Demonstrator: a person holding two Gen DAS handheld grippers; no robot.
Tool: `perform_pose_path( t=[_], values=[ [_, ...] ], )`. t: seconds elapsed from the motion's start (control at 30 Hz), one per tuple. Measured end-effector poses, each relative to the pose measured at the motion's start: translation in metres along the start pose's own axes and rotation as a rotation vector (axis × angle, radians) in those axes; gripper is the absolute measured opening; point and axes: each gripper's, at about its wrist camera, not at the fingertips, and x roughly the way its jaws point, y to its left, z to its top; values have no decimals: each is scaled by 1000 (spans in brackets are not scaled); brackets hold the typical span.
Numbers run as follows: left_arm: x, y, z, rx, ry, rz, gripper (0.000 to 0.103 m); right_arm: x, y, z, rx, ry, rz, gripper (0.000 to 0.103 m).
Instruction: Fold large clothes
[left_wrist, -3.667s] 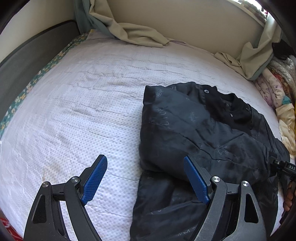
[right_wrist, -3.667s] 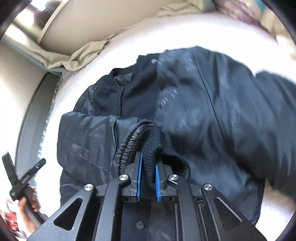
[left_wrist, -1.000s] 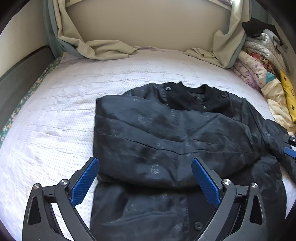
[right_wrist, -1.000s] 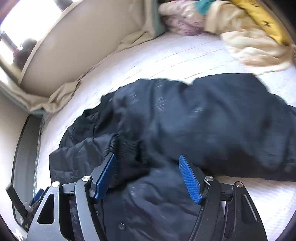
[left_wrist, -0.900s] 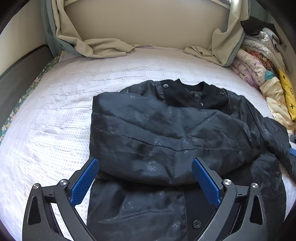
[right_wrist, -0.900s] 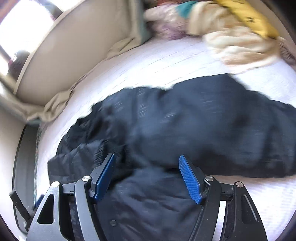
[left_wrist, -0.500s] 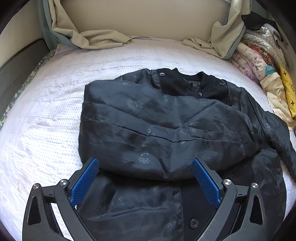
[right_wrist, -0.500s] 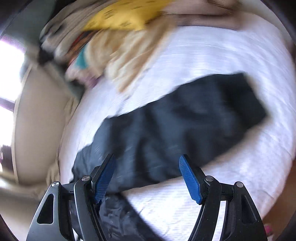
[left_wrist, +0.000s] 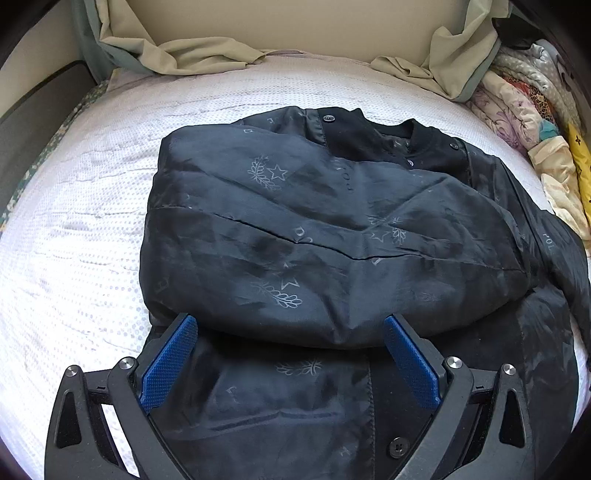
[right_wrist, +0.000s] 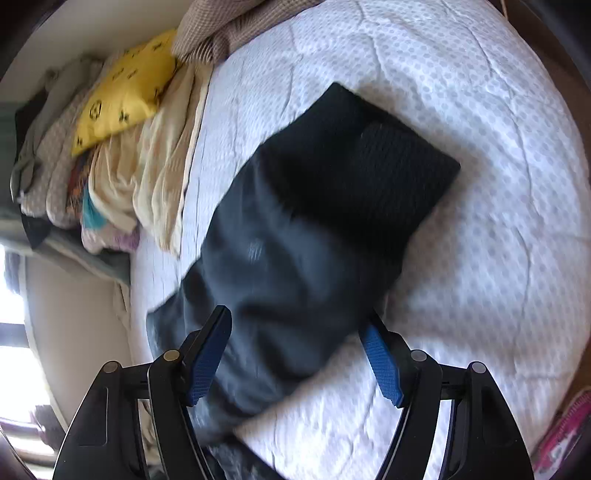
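Black jacket spread on the white dotted bed cover, collar with snap buttons toward the beige headboard wall, one sleeve folded flat across the chest. Other sleeve stretched out alone over the cover in the right wrist view, ribbed knit cuff at its far end, somewhat blurred.

Left gripper tilted down over the jacket's lower front, blue pads standing wide apart, nothing clamped; folded sleeve's lower edge running between the two tips, whether touching them cannot be told.

Right gripper also spread wide, straddling the upper part of the outstretched sleeve; pads not visibly pressing the cloth, though near pad close against it.

Beige curtain bunched along the head of the bed. Heap of folded bedding at the bed's side, yellow patterned cushion on top.
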Motion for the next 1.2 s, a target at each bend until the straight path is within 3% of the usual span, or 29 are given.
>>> perform_pose_path(
  t=[0.13, 0.2, 0.27, 0.37, 0.5, 0.6, 0.73, 0.9, 1.2],
  values=[
    [5, 3, 0, -15, 14, -6, 102, 3, -7, 10, 24, -24, 59, 71],
    [9, 4, 0, -16, 23, -3, 102, 5, -5, 11, 14, -35, 52, 65],
    [10, 3, 0, -8, 25, 5, 102, 4, -2, 12, -15, -46, 33, 39],
    [10, 1, -1, 3, 22, 11, 102, 4, 8, 15, -86, -51, 16, 18],
    [11, 1, -1, 10, 21, 17, 102, -4, 28, 11, -209, -90, -17, 12],
    [11, -1, -2, 20, 20, 26, 102, -17, 61, -4, -376, -161, -61, 10],
    [12, -1, -3, 26, 20, 29, 102, -36, 122, -58, -693, -278, -68, 9],
    [12, 0, -3, 24, 22, 29, 102, -42, 187, -165, -1064, -320, 24, 8],
    [12, 4, -3, -3, 28, 13, 102, -21, 224, -357, -1568, -259, 178, 6]
  ],
)
